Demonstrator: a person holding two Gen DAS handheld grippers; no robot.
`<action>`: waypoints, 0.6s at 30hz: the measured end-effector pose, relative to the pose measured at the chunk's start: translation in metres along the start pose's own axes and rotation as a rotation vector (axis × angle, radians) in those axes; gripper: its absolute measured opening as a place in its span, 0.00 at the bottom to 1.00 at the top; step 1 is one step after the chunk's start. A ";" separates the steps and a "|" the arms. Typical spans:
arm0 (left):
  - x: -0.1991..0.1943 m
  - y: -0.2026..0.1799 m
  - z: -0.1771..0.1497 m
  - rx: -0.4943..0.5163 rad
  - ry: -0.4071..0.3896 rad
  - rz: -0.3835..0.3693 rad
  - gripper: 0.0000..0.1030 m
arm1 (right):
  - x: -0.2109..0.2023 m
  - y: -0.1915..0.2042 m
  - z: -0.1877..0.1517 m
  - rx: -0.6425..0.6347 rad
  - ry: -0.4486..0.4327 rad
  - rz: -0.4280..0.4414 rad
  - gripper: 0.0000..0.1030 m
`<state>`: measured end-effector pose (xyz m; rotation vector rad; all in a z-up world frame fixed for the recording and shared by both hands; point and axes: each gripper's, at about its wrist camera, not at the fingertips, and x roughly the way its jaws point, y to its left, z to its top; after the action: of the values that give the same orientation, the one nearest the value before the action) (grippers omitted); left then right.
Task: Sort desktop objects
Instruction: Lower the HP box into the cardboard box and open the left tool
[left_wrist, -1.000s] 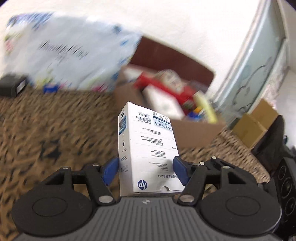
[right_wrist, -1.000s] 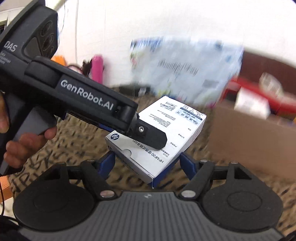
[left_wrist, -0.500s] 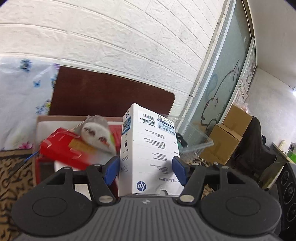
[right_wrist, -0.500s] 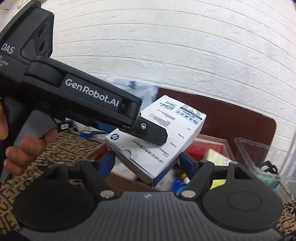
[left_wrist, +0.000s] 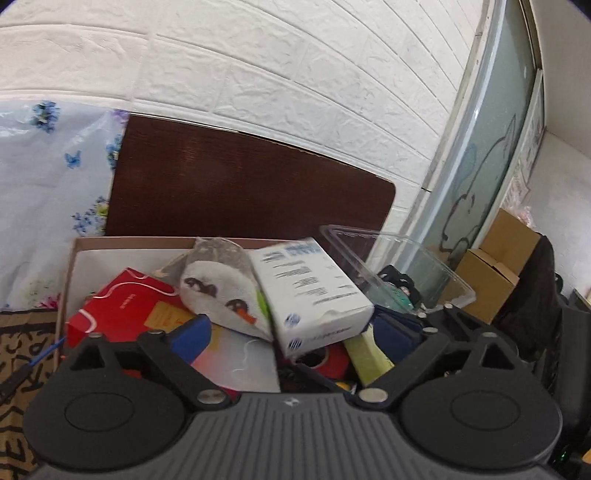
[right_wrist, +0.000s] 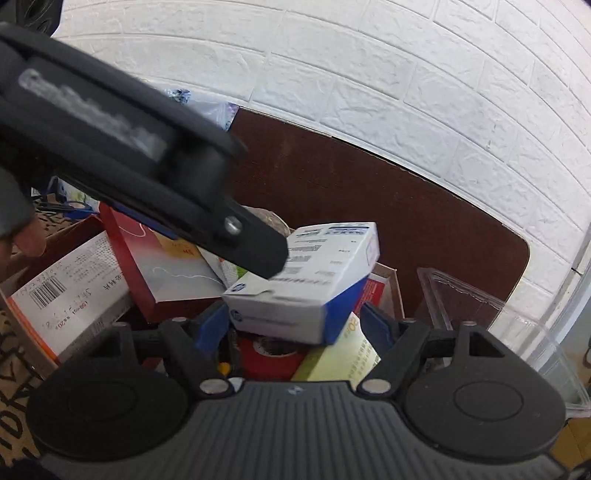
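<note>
- Two grippers hang over the carton (left_wrist: 74, 258), both with jaws opening.
- The left gripper (left_wrist: 291, 332) stands wide, pads clear of the white box (left_wrist: 314, 295).
- The right gripper (right_wrist: 291, 321) is fairly wide; the box (right_wrist: 306, 280) lies tilted between its fingers, seemingly untouched.
- The box sits atop the carton's clutter, beside a red box (left_wrist: 122, 310).

Both wrist views close above cardboard box (left_wrist: 74, 258), facing wall; share white carton (right_wrist: 314, 280).
</note>
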<state>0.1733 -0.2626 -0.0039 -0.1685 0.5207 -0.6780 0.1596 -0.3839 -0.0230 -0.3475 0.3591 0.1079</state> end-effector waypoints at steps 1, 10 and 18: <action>-0.001 0.000 0.000 0.000 0.000 0.013 0.99 | 0.001 0.001 -0.001 0.010 0.002 -0.004 0.78; -0.011 0.000 -0.006 -0.010 0.020 0.074 1.00 | 0.002 0.000 -0.006 0.155 0.009 -0.023 0.83; -0.045 -0.012 -0.022 0.027 -0.004 0.173 1.00 | -0.053 -0.005 -0.010 0.310 0.013 -0.077 0.92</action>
<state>0.1259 -0.2435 -0.0007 -0.0974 0.5158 -0.5154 0.1080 -0.3942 -0.0110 -0.0554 0.3683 -0.0259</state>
